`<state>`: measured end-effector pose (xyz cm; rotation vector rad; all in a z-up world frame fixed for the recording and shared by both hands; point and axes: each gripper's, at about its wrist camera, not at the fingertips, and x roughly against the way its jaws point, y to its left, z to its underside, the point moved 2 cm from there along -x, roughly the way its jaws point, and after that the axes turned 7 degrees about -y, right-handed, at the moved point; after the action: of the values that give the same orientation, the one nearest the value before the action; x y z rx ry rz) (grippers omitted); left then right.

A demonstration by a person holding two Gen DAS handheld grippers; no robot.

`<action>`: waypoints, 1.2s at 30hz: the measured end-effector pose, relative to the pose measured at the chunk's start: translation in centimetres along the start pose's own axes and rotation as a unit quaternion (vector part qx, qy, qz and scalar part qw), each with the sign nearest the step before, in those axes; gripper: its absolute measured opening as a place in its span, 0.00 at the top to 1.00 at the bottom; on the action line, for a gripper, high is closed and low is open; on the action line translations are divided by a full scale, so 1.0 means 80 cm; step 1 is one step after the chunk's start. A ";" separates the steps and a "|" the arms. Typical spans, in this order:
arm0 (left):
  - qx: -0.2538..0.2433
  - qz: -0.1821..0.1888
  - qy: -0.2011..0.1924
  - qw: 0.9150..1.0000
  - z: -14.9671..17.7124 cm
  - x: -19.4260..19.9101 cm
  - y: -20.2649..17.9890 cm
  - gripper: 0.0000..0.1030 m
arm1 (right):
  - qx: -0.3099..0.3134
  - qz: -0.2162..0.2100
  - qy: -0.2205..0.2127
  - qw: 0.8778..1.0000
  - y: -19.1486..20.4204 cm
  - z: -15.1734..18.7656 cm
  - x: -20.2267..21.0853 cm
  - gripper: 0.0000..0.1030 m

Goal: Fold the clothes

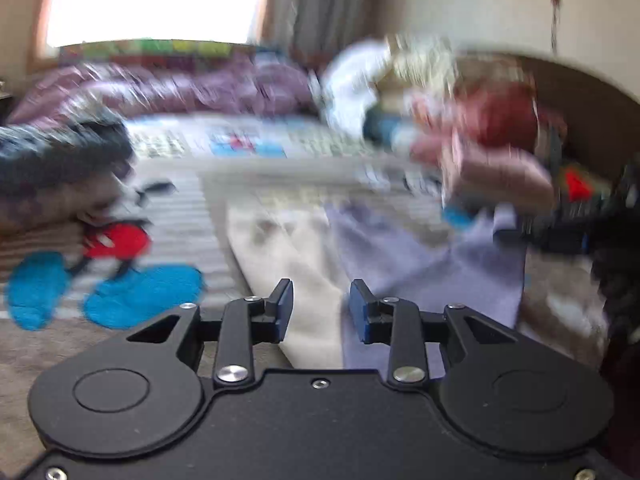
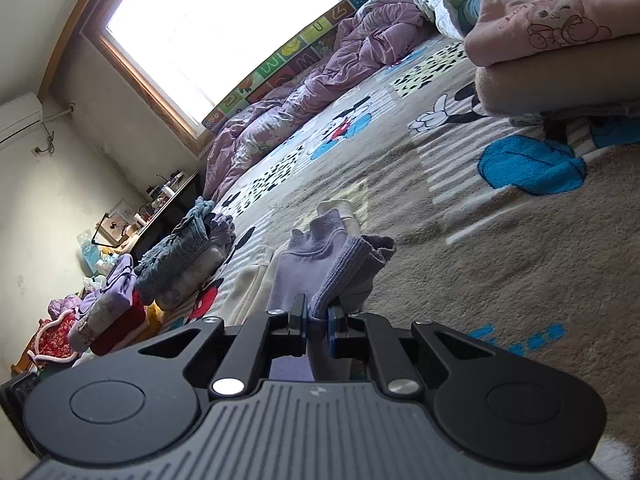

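A lilac and cream garment [image 1: 420, 264] lies on the cartoon-print bed cover [image 1: 180, 216]. The left wrist view is blurred by motion. In it my left gripper [image 1: 322, 308] hovers over the near end of the garment, open, with nothing between its blue pads. At the right edge of that view the black right gripper [image 1: 560, 232] holds up a lilac corner. In the right wrist view my right gripper [image 2: 318, 316] is shut on the garment's lilac ribbed cuff [image 2: 352, 264], and the rest of the lilac cloth [image 2: 304, 264] and a cream part [image 2: 248, 288] trail away from it.
Stacks of folded clothes [image 2: 188, 256] stand at the left side of the bed. A crumpled purple duvet [image 2: 320, 72] lies along the far edge under the window. A heap of pink and white clothing [image 2: 552, 20] sits at the upper right.
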<state>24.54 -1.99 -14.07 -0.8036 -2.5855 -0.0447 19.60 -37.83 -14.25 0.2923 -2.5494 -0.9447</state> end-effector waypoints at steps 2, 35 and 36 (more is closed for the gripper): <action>-0.036 -0.004 0.043 0.998 0.014 -0.023 -0.006 0.70 | -0.001 -0.002 0.000 1.000 0.000 -0.002 0.000 0.89; -0.112 0.135 0.023 0.984 0.067 0.095 -0.065 0.38 | 0.015 -0.002 -0.006 1.000 0.119 -0.049 -0.024 0.89; -0.102 0.136 0.015 0.985 0.065 0.094 -0.062 0.37 | 0.017 -0.002 -0.002 1.000 0.123 -0.049 -0.027 0.89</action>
<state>14.18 -1.30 -15.24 -1.2129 -2.4463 -0.2402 22.70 -32.03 -5.72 0.3065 -2.5728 -0.9045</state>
